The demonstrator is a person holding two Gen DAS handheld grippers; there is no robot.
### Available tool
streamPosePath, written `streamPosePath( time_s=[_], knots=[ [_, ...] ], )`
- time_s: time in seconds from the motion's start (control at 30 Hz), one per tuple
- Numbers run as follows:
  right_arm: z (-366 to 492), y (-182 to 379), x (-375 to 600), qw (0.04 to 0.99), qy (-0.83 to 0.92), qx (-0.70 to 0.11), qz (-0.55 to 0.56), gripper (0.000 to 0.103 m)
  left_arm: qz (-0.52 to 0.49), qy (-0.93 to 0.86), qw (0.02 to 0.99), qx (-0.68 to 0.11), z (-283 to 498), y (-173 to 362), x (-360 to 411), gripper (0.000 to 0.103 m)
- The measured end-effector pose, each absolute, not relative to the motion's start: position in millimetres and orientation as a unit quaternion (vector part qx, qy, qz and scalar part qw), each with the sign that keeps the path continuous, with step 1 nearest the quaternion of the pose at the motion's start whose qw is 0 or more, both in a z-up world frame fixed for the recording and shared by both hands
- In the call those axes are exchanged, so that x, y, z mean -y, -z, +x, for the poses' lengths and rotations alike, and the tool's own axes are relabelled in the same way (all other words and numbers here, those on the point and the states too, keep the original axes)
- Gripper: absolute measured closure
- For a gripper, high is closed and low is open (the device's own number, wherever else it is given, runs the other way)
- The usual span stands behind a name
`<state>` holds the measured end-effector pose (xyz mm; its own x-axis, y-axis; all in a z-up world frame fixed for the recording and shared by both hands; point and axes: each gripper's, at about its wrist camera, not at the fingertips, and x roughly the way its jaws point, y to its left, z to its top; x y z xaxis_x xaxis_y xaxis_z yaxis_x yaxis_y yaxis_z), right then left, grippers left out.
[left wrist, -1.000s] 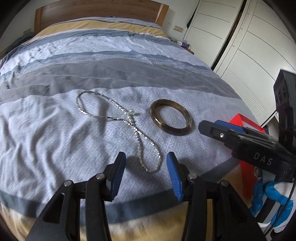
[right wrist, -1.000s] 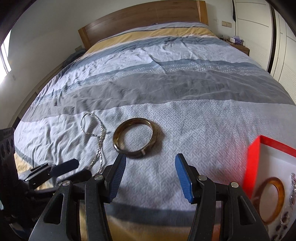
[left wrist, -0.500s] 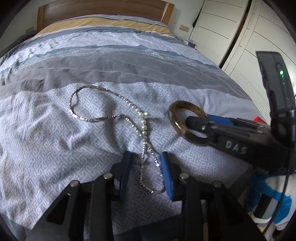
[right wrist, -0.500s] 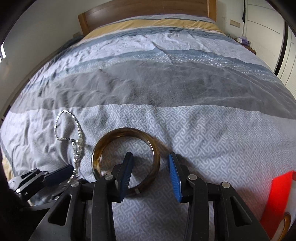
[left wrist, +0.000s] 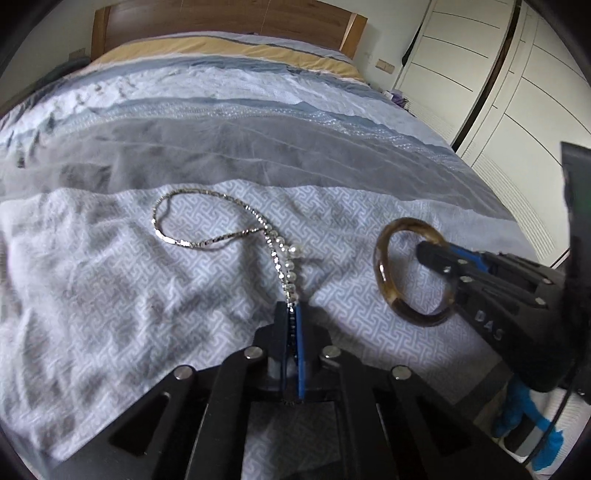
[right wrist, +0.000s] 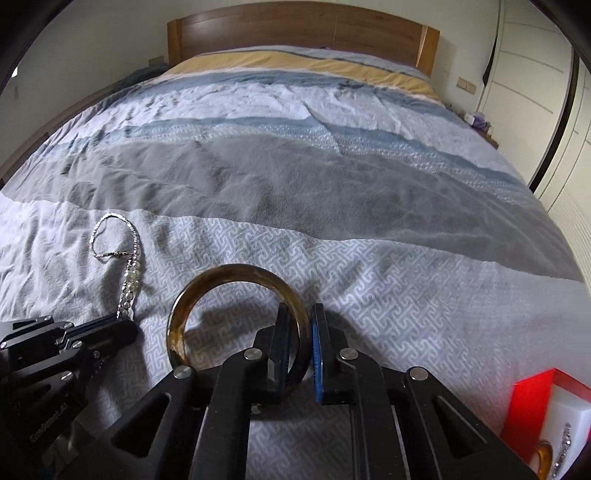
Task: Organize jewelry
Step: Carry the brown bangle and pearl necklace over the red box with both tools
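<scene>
Silver chain necklace [left wrist: 207, 236] lies looped on the patterned bedspread [left wrist: 110, 295], its near end pinched between the closed blue pads of the left gripper [left wrist: 291, 314]. Just to its right, the brown translucent bangle [right wrist: 236, 291] rests on the same bedspread, with the right gripper [right wrist: 301, 328] clamped across its rim, 1 pad inside the ring and 1 outside. At the bed's near right edge stands a red jewelry box [right wrist: 528, 398], well apart from both pieces.

Necklace [left wrist: 207, 242]: shiny silver metal. Bangle [right wrist: 236, 291]: glossy amber. Bedspread [right wrist: 369, 206]: matt wrinkled cloth. Headboard [right wrist: 295, 26]: smooth wood.
</scene>
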<state>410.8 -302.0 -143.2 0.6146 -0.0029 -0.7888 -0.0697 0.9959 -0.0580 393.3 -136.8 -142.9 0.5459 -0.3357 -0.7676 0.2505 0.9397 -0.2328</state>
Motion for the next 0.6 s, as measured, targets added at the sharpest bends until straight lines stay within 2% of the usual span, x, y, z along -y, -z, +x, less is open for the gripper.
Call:
streamPosePath(
  time_s=[0.2, 0.6],
  knots=[
    [371, 98, 316, 0.915, -0.003, -0.403, -0.024, 0.094, -0.067, 0.158, 0.885, -0.433, 372, 110, 119, 0.1],
    [269, -9, 367, 0.938, 0.038, -0.345, -0.008, 0.094, -0.062, 0.197, 0.912, -0.355, 306, -5, 127, 0.1]
  ],
)
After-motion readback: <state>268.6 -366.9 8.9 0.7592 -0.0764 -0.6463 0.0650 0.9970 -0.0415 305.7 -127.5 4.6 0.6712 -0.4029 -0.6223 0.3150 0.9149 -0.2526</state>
